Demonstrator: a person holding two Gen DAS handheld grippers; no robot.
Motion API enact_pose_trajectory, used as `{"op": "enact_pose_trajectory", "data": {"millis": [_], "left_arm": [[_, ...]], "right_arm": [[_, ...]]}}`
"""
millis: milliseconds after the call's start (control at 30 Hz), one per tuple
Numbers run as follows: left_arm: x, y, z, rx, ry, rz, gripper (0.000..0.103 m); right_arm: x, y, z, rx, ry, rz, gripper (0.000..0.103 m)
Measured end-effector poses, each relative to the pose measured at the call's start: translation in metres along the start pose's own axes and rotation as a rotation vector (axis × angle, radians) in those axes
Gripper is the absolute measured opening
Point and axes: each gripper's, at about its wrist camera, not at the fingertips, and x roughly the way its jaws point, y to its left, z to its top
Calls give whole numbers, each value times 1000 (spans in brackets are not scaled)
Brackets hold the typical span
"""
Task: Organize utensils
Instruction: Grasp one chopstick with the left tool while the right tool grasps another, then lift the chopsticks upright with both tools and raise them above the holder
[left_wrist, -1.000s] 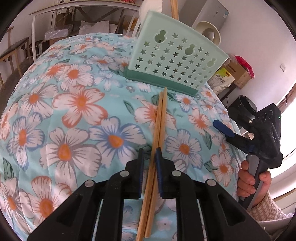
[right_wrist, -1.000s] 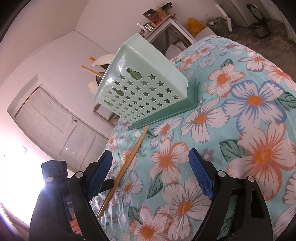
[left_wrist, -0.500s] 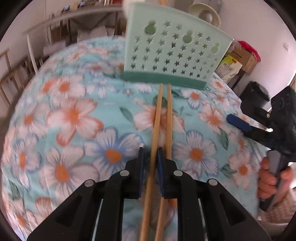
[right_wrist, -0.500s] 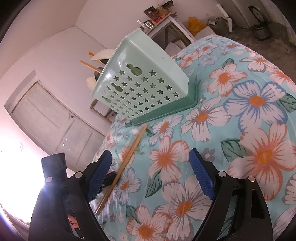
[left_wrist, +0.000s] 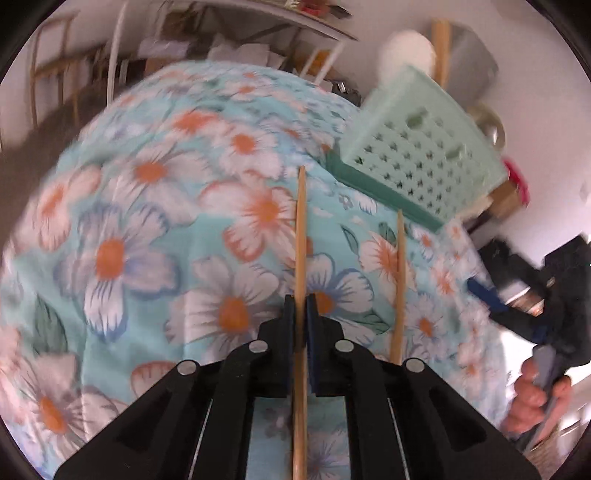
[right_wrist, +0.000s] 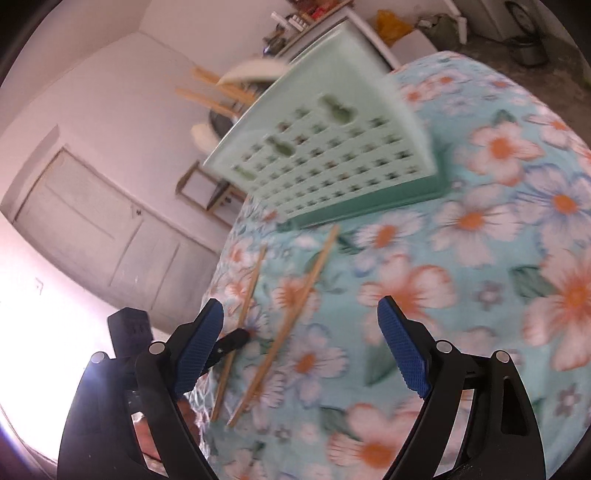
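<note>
My left gripper (left_wrist: 300, 314) is shut on one wooden chopstick (left_wrist: 301, 236), held above the flowered cloth and pointing away from me. A second chopstick (left_wrist: 399, 280) lies on the cloth just to its right. The mint-green utensil basket (left_wrist: 424, 155) with star holes stands at the far right and holds wooden sticks and a white spoon. In the right wrist view my right gripper (right_wrist: 301, 350) is open and empty above the cloth. The held chopstick (right_wrist: 240, 321), the lying chopstick (right_wrist: 291, 317) and the basket (right_wrist: 332, 147) show there too.
The table is covered with a turquoise flowered cloth (left_wrist: 147, 240) whose right edge (left_wrist: 491, 332) drops off near my right hand. Shelves, chairs and boxes stand behind the table. A white door (right_wrist: 99, 236) is on the far wall.
My left gripper has lifted one chopstick and swung left, away from the other chopstick, which stays on the cloth. The pair has split apart. The right gripper stays open.
</note>
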Motion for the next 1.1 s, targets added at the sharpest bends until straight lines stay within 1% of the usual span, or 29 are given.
{"op": "enact_pose_trajectory", "data": {"millis": [33,100,233,333,367,467,533,567,600,633,667,733,767,800,900,1100], "left_arm": [[-1,5,-2,-25,-8,-24,6],[0,9,-6,-41,-28,-49,6],[3,17,-6,-75,-41,-98,7],[3,24,-4,-110,-39,-134,7],[3,25,-4,-117,-41,-142,7],[2,27,-6,-121,-51,-153,7],[2,27,-8,-120,-59,-158,7],[2,26,-8,-119,-61,-158,7],[1,26,-8,-117,-62,-158,7],[1,26,-9,-115,-63,-157,7],[1,26,-9,-114,-64,-156,7],[2,25,-9,-112,-61,-153,7],[2,25,-8,-111,-60,-151,7],[1,25,-9,-106,-59,-146,7],[1,24,-9,-101,-58,-141,7],[2,21,-8,-89,-54,-124,7]], "right_arm": [[8,5,1,-5,21,-7,81],[20,12,3,-16,51,-26,79],[46,21,7,-50,114,-113,71],[69,19,9,-42,163,-168,64],[77,21,8,-51,169,-188,64],[90,34,6,-149,156,-260,62],[103,49,0,-247,154,-337,56],[108,56,-5,-315,149,-395,54],[110,60,-9,-351,143,-435,45],[111,62,-12,-377,137,-464,39],[110,59,-11,-380,134,-466,36],[106,50,-8,-355,133,-450,24],[102,47,-8,-346,135,-440,21],[97,41,-6,-331,138,-433,15],[83,30,-4,-316,137,-434,5],[60,12,-13,-281,119,-402,5]]}}
